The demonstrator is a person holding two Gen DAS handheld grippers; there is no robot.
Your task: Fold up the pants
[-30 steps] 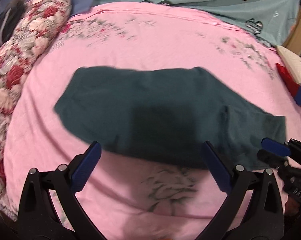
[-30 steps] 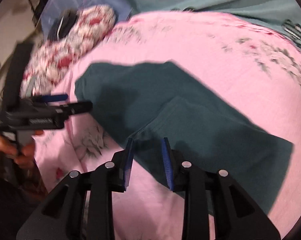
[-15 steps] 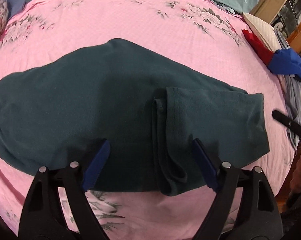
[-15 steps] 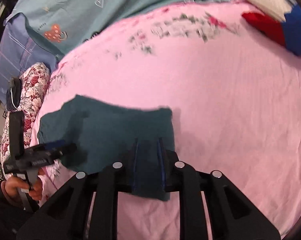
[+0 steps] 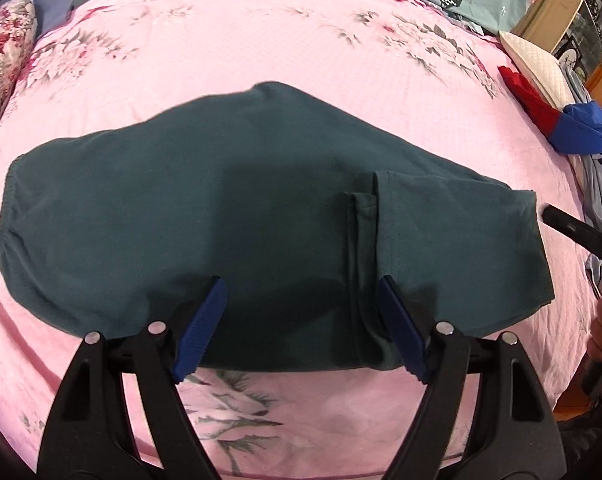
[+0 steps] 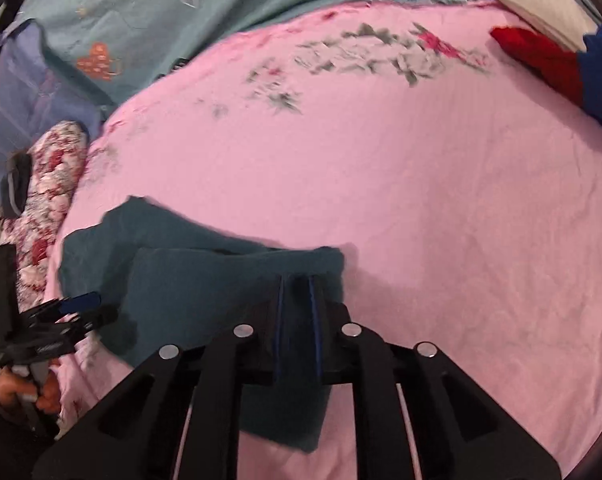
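The left tool (image 5: 301, 328) points steeply downward, its blue-padded fingers (image 5: 199, 328) spread wide and closing slowly, with dark green cloth lying below the gap but not pinched. The right tool (image 6: 299, 320) also tilts downward, its fingers (image 6: 279, 320) nearly together and closing on a fold of that cloth. A hand (image 6: 21, 394) grips the left tool's handle from below.

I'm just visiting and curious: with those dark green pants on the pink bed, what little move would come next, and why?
Probably the right gripper finishes pinching the fold end of the pants: its jaws are closing with green cloth between them. The left gripper, jaws wide and also closing, straddles the near edge beside the folded-over hem. Once both grip, that end could be carried over on the pink bedspread.
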